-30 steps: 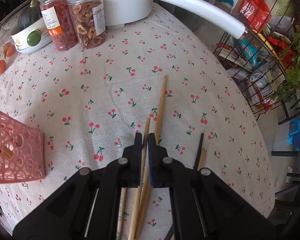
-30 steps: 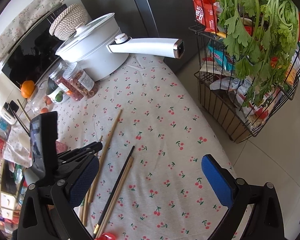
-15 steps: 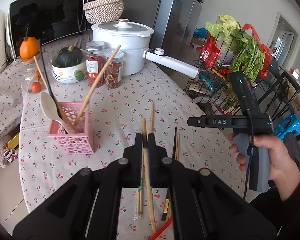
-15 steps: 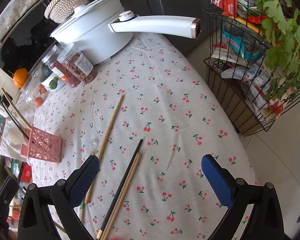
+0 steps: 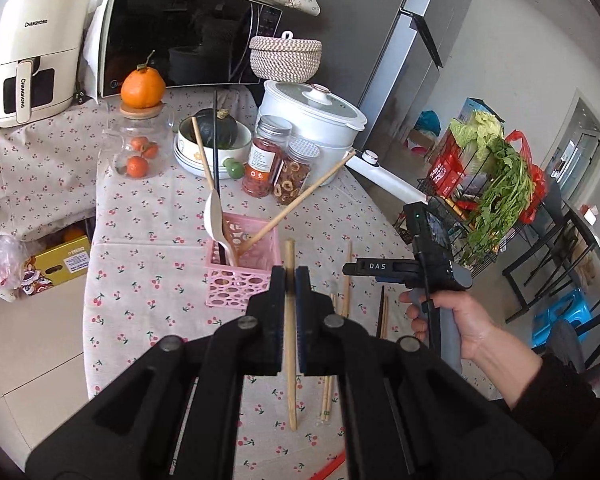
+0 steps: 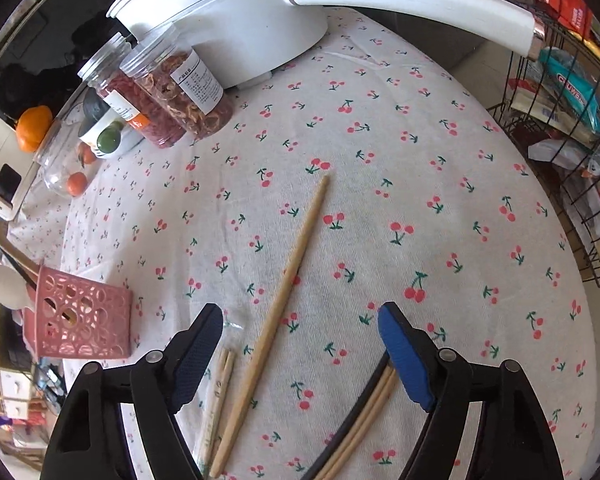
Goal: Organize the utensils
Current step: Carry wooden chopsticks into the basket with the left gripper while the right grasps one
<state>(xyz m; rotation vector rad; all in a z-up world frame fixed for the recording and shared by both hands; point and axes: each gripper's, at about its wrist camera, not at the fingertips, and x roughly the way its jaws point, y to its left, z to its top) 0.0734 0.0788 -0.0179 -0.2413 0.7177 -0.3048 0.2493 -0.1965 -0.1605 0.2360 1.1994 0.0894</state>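
My left gripper [image 5: 290, 280] is shut on a wooden chopstick [image 5: 290, 360] and holds it in the air just in front of the pink basket [image 5: 236, 280]. That basket holds a pale spoon [image 5: 216, 220], a black chopstick and two wooden ones. My right gripper [image 6: 300, 340] hangs low over the cherry-print cloth with its jaws closing. A long wooden chopstick [image 6: 288, 280] lies between them, and neither pad touches it. A wrapped pair [image 6: 220, 392] lies by the left finger. A black chopstick and a wooden pair [image 6: 368, 408] lie under the right finger.
A white pot [image 6: 228, 12] with a long handle [image 6: 412, 4] stands at the back beside two jars [image 6: 180, 92]. A wire rack [image 6: 572, 120] of packets and greens stands off the table's right edge. The pink basket [image 6: 80, 320] sits at the left edge.
My left gripper has lifted its chopstick off the cloth and swung up to face the pink basket. My right gripper has come down over the long chopstick and its jaws have narrowed.
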